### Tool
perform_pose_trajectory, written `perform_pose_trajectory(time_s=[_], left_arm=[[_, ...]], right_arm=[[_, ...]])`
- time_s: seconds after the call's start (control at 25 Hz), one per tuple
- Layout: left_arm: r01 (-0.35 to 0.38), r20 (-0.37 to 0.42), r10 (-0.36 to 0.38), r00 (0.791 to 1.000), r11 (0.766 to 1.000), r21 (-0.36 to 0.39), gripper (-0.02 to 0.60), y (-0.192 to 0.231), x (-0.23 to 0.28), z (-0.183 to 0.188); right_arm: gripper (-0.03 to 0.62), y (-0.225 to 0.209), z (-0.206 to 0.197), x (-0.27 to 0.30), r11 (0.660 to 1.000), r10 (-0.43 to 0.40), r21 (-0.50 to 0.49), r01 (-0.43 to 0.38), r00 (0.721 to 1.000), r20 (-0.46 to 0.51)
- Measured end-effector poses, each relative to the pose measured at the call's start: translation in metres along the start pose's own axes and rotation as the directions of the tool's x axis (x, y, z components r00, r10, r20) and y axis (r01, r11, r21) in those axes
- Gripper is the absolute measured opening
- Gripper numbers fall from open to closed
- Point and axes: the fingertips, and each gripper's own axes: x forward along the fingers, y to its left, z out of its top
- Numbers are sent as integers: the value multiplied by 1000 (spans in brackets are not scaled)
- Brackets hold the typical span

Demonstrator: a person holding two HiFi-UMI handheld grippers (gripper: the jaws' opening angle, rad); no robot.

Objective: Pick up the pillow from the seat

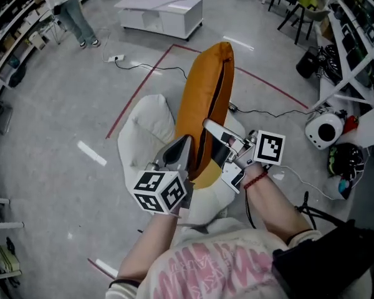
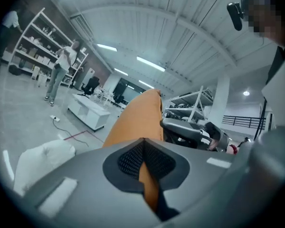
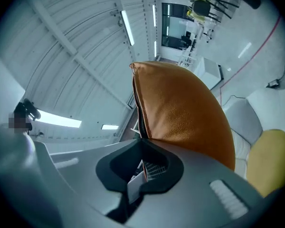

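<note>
Two claws, both mine, and both grip one orange pillow point(image 1: 206, 98). My left claw point(image 1: 185, 143) has its jaws pinched together on a fold of the orange cover. My right claw point(image 1: 210, 127) is closed tight on the zip edge, where a white label shows between the pads. The orange pillow stands upright on its edge, held up over the one white seat point(image 1: 143, 129), its lower end at my claws. One yellow cushion point(image 1: 207, 177) lies on that seat, under the pillow's lower end. Farther off on the grey floor are one low white cabinet point(image 1: 162, 11) and one person point(image 1: 71, 11) beside the shelves.
</note>
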Motion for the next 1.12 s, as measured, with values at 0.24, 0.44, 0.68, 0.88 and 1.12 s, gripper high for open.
perform_pose_trajectory(time_s=[0.24, 0.44, 0.68, 0.88, 1.12], left_arm=[[46, 180, -70, 981, 990, 132, 12, -60, -5, 94], [87, 302, -153, 941, 972, 220, 13, -94, -47, 146], [120, 392, -252, 885, 936, 331, 12, -162, -71, 192], [92, 447, -308, 840, 892, 443, 13, -194, -97, 218], [69, 480, -356, 802, 853, 517, 13, -219, -119, 229]], right_arm=[[3, 102, 53, 2, 972, 175, -159, -172, 985, 4], [3, 179, 48, 5, 918, 297, -270, -291, 955, -19], [3, 258, 62, -26, 817, 435, -388, -428, 897, -74], [3, 306, 58, -39, 730, 508, -468, -498, 853, -116], [3, 335, 51, -53, 652, 552, -533, -539, 820, -153]])
